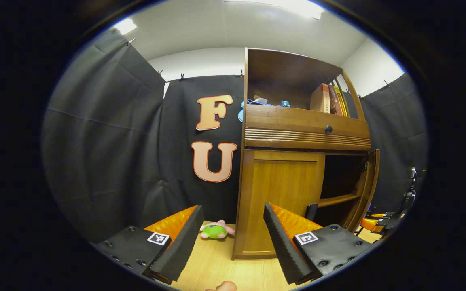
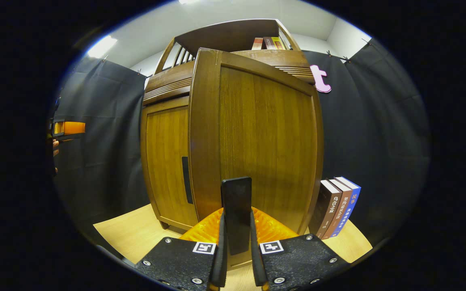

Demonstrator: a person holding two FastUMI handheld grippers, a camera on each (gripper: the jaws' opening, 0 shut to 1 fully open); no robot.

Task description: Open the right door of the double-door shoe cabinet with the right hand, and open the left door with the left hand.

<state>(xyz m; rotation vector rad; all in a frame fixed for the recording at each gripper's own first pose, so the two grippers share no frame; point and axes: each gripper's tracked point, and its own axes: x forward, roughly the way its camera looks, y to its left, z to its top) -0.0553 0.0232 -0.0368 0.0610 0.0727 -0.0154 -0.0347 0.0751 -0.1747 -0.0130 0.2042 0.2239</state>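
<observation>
Right gripper [image 2: 237, 242] is clamped on right door's handle [image 2: 236, 210]; left gripper [image 1: 231, 238], wide open and empty, should be squared to left door [image 1: 283, 198].

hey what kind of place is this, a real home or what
Probably a staged recording booth, not a lived-in home: black cloth walls clipped up around a wooden shoe cabinet, with a plush toy on the floor and books beside it.

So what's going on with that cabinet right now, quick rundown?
Right gripper shut on right door's handle, right door swung open. Left gripper open, short of the closed left door. Plush toy on floor beside cabinet, not blocking.
</observation>
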